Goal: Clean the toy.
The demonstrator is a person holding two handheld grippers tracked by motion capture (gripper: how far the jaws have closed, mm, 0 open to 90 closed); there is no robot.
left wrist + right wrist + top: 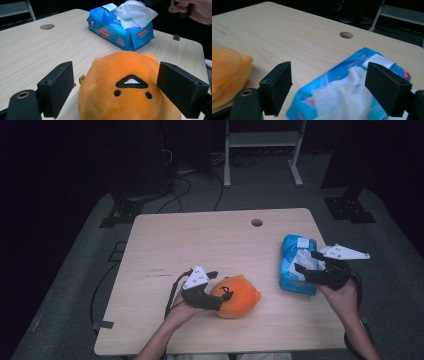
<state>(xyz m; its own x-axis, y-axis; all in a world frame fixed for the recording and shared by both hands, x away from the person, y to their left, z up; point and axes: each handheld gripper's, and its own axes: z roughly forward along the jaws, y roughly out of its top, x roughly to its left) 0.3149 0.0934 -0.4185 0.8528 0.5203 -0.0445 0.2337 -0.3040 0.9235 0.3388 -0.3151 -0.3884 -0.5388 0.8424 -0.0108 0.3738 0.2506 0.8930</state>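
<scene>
High view first: the orange plush toy [235,296] is seen lying on the bench [200,245] near its front edge, a little left of centre, with the left claw [220,291] brought in from its left side; the blue tissue pack [298,265] is seen at the right of the bench, with the right claw [306,262] poised over its near end, where a white tissue [305,258] stands out of the opening.

Left gripper view: the left claw [115,86] is held wide, its jaws set either side of the plush toy [127,87]; the right-hand jaw appears to be touching or just beside the toy's flank, while a gap is left at the other jaw; no squeeze is shown, so the toy is judged to be bracketed but not yet gripped; it is still resting on the bench [37,50].

Right gripper view: the right claw [328,87] is likewise held wide, with the loose tissue [344,97] lying between its jaws and the tissue pack [332,82] beneath; whether either jaw touches the tissue cannot be told.

By this showing, only the approach is judged done on both sides; closing on the toy and on the tissue, and whatever is to be done with them afterwards, is all left; no tissue is seen drawn free of the pack.
</scene>
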